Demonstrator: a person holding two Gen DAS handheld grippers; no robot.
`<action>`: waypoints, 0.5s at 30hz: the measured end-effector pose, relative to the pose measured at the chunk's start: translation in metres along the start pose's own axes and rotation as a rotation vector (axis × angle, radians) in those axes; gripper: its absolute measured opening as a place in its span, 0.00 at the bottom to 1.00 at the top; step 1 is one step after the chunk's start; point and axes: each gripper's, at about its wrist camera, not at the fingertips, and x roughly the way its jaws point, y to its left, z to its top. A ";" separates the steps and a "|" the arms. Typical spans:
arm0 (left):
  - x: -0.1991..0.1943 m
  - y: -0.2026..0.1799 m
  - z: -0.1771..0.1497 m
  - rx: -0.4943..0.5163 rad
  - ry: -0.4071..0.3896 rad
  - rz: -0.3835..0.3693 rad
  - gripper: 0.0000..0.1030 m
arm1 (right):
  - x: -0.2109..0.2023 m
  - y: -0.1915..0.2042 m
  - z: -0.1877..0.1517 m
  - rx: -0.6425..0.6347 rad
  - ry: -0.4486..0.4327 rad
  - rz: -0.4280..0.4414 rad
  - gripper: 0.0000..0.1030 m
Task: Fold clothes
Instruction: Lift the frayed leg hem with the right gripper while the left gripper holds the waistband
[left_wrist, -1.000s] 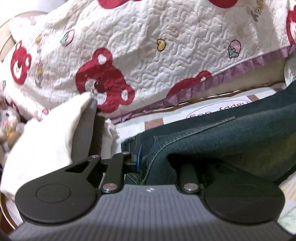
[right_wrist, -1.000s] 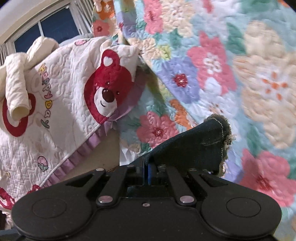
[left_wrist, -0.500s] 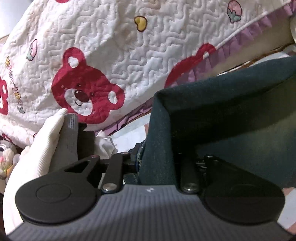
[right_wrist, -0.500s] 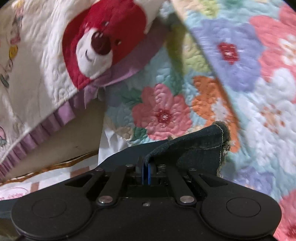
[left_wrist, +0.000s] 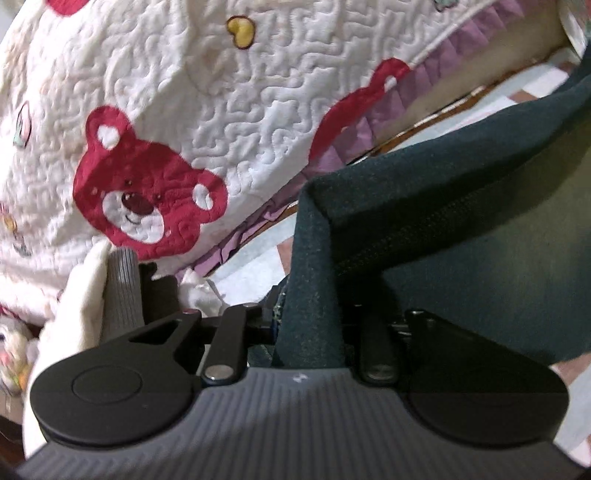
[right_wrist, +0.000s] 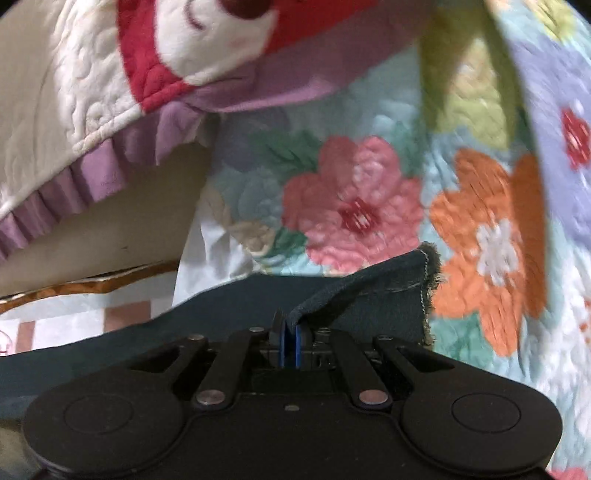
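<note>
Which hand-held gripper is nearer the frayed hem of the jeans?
Right. The right hand-held gripper pinches the jeans right beside the frayed hem; the left hand-held gripper grips a fold with no hem in view.

dark denim hem (right_wrist: 388, 291) between closed fingers (right_wrist: 290, 338)

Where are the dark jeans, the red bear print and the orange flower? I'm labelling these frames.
dark jeans (left_wrist: 461, 206): left wrist view, raised fold of denim.
red bear print (left_wrist: 144, 199): left wrist view, bear's face.
orange flower (right_wrist: 491, 243): right wrist view, flower's white centre.
</note>
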 end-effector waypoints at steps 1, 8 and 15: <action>0.003 0.000 0.002 0.006 0.003 0.000 0.24 | 0.004 0.004 0.004 -0.005 -0.007 -0.001 0.04; 0.061 0.004 0.015 -0.120 0.092 0.031 0.60 | 0.029 0.011 0.026 0.136 -0.131 -0.004 0.57; 0.088 0.007 0.009 -0.157 0.135 0.011 0.69 | 0.029 0.002 -0.009 0.225 -0.141 0.165 0.55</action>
